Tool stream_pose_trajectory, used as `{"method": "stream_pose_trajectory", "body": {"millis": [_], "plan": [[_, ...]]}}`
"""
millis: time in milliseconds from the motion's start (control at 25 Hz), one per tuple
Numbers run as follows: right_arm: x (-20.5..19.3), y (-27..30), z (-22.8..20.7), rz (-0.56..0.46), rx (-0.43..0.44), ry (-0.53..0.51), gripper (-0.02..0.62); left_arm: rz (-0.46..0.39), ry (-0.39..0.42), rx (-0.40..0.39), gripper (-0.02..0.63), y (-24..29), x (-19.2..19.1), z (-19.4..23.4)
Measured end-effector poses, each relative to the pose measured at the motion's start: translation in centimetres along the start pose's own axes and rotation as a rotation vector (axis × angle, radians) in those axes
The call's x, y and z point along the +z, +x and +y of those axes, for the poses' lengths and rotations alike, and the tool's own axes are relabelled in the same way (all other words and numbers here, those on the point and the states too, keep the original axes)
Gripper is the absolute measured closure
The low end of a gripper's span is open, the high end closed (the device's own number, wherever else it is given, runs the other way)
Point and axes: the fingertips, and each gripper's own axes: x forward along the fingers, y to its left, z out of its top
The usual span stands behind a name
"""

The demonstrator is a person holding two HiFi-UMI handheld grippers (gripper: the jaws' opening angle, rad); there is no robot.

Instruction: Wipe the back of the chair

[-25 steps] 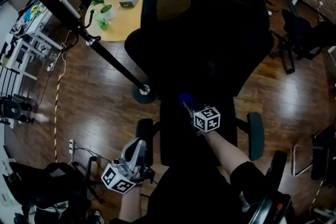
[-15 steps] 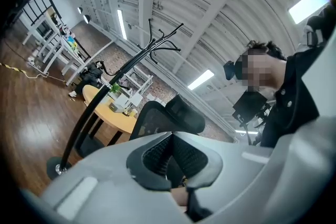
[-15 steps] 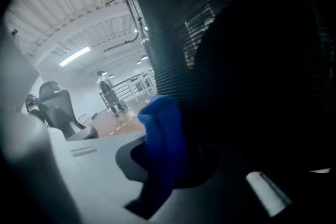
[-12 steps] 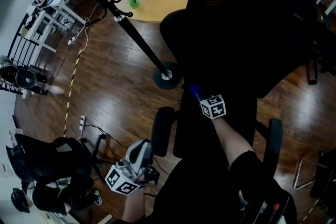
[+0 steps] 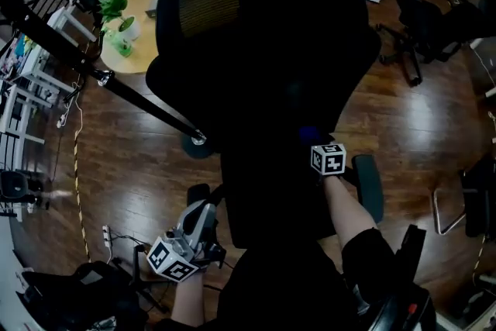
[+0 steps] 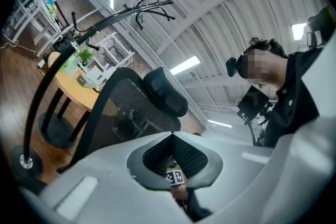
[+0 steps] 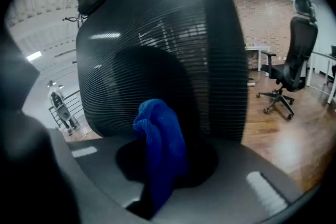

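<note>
No text, label, brand, number or sign is legible in any view. The left marker cube (image 5: 172, 260) and the right marker cube (image 5: 328, 159) carry only black-and-white square patterns, without letters or digits.

The head view looks steeply down over the chair (image 5: 263, 50). The right gripper view faces its back closely; the left gripper view tilts upward at it, farther off.

Blue cloth (image 7: 157, 147), black mesh chair back (image 7: 173, 34), brown wood floor (image 5: 132, 167)
</note>
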Motion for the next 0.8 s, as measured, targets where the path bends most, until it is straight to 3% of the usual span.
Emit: {"method": "stream_pose_trajectory", "body": {"millis": [240,440,520,600,680,800], "plan": [[0.5,-3.2,-5.7,-0.057,-0.114,0.112,0.555,0.071,-0.019,-0.079,0.614,4.3,-1.6,-1.0],[1.0,-3.9,-5.8,-0.096,-0.102,0.153,0.555,0.071,-0.015,-0.102,0.614,5.4,-2.0,-1.9],[3.1,-5.7,-3.7,-0.182,-0.011,0.209,0.555,0.061,-0.006,-0.108,0.614,5.3,-1.4,-2.3],[6.4,-9.3,0.8,-0.298,0.162,0.242,0.555,0.048,0.002,-0.114,0.614,4.8,-0.7,-2.7],[9.9,-14.4,5.9,-0.412,0.334,0.222,0.555,0.031,0.004,-0.121,0.614,4.2,0.0,-3.0],[14.2,-23.0,11.9,-0.552,0.521,0.198,0.557,-0.002,0.008,-0.138,0.614,3.3,1.1,-4.0]]}}
